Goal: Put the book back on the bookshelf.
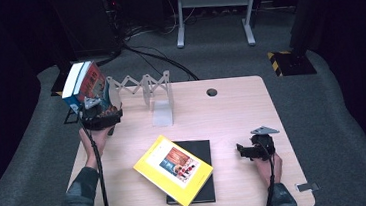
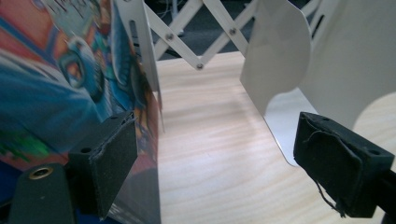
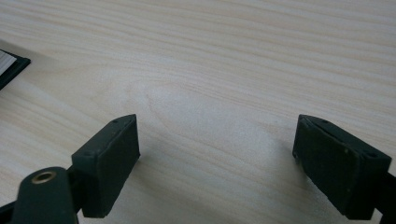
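At the far left corner of the pale wooden tabletop (image 1: 232, 113), the left gripper (image 1: 101, 116) is sitting against a thick, brightly coloured paperback book (image 1: 85, 86) that is standing upright at the left end of a white metal accordion-style book rack (image 1: 142, 89). In the left gripper view the jaws are standing wide apart: the left pad is lying against the book's cover (image 2: 60, 93), the right pad is hanging free over bare wood, so the gripper is not clamping the book. The book's long axis is running upward, its cover flat against the rack's first divider (image 2: 140, 46). The open slot between that divider and the next white plate (image 2: 275, 60) is lying directly ahead of the gripper, and this gap is probably what any coming placement depends on.

Toward the near edge, at the middle, a yellow-covered book with a picture on its front (image 1: 173, 170) is lying flat and askew on top of a black hardcover book (image 1: 200, 149). The right hand looks nearer to this stack than the left.

Near the right edge, the right gripper (image 1: 248, 151) is resting low over the wood, its jaws spread wide and holding nothing; the black book's corner (image 3: 10, 67) is showing at the left of the right gripper view. Nothing is standing between it and the stack.
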Action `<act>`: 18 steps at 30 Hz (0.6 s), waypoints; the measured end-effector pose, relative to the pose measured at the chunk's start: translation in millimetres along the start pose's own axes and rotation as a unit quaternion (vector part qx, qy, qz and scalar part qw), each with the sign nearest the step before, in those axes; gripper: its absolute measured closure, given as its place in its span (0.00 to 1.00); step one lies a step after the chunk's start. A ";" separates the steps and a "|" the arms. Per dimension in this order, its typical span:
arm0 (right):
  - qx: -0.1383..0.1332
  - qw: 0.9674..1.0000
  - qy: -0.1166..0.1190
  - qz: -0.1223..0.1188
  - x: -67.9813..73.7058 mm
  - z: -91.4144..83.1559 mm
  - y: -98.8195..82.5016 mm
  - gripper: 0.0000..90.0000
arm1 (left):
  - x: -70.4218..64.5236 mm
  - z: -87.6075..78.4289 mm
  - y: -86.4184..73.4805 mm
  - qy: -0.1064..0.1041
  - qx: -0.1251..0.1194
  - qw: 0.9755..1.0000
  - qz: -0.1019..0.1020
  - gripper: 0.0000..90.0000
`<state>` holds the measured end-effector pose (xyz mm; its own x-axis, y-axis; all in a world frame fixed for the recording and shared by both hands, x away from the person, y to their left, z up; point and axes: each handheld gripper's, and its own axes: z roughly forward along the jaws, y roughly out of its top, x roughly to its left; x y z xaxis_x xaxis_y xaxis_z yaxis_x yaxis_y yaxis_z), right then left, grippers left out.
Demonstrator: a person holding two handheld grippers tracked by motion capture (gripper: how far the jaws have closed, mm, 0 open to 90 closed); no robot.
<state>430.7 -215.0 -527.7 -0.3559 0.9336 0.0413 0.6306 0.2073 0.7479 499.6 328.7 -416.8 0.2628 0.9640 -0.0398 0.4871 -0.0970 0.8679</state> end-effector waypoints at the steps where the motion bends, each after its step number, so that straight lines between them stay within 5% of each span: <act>1: 0.000 1.000 0.000 0.000 0.0 0.0 0.0 0.15 | -0.9 -1.2 -1.6 -0.004 0.003 1.000 -0.001 0.15; 18: 0.002 1.000 -0.006 -0.011 2.0 0.3 -0.2 0.15 | -16.0 -24.4 -51.1 -0.041 0.052 0.998 0.019 0.05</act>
<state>430.1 -213.1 -528.0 -0.3616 0.9321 0.0179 0.6260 0.2285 0.7456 450.1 324.2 -448.4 0.3481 0.9360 -0.0526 0.5579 -0.1617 0.8140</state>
